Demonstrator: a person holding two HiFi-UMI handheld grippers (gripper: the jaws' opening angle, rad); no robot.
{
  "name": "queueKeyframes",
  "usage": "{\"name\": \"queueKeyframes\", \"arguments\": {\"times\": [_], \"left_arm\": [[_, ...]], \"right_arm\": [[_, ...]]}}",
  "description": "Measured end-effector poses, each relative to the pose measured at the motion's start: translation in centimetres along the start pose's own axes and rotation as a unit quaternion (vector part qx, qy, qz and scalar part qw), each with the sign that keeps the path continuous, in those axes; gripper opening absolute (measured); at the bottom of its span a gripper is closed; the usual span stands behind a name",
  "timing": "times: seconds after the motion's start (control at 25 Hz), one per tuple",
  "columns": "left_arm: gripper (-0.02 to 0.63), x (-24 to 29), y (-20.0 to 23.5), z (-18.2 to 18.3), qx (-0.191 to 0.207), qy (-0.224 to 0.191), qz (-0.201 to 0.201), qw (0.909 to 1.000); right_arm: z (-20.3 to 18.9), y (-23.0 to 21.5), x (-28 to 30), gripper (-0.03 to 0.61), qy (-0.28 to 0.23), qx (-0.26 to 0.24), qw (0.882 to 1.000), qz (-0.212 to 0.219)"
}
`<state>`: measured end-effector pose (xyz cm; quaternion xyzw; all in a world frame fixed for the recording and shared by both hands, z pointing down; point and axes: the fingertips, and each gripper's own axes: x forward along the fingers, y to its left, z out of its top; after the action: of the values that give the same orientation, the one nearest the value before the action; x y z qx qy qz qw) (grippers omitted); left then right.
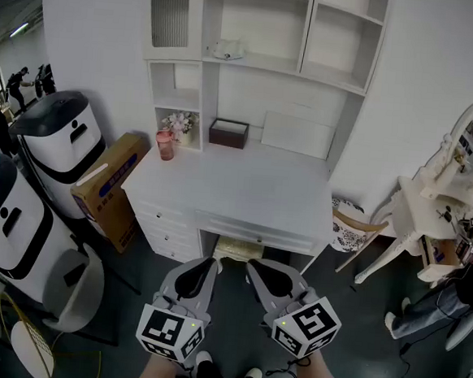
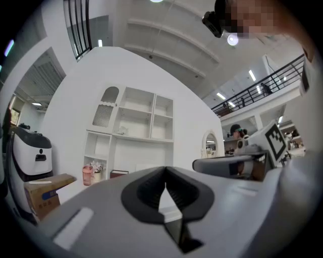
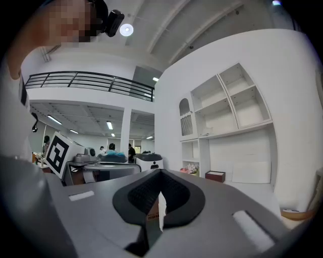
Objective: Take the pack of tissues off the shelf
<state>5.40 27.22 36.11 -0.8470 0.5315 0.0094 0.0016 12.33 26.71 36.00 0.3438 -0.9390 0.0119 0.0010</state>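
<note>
Approach comes first: the grey left gripper (image 1: 202, 265) and right gripper (image 1: 259, 269) hover near the white desk (image 1: 245, 189), jaws pressed together, empty. One should open before reaching the far white shelf (image 1: 271, 63), where the small white tissue pack (image 1: 228, 51) lies flat. Its long axis seemingly runs left-right; its facing is unclear.

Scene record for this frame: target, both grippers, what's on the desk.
target: pack of tissues, on the hutch shelf, untouched
left gripper: shut, empty, level, short of the desk
right gripper: shut, empty, level, beside the left one
desk back edge: pink cup, flowers, dark brown box
left of desk: cardboard box, leaning
</note>
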Motion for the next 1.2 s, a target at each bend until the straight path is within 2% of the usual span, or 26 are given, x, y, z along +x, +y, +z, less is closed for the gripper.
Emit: {"name": "queueKeyframes", "arguments": {"times": [0.6,0.84,1.04,1.2], "left_arm": [[0.002,1.4,1.4,0.1,-0.001,-0.001,-0.021,0.9998],[0.002,1.8,3.6,0.3,0.004,-0.004,-0.040,0.9992],[0.002,1.8,6.4,0.5,0.006,-0.012,-0.057,0.9983],[0.002,2.2,8.1,0.3,0.008,-0.005,-0.063,0.9980]], "right_arm": [[-0.1,-0.4,1.8,0.000,0.006,-0.007,1.000,-0.015],[0.3,0.0,4.1,0.000,-0.007,0.013,1.000,-0.023],[-0.4,1.1,6.6,0.002,0.003,-0.015,0.999,-0.039],[-0.4,0.9,7.9,0.002,-0.001,-0.011,0.998,-0.057]]}}
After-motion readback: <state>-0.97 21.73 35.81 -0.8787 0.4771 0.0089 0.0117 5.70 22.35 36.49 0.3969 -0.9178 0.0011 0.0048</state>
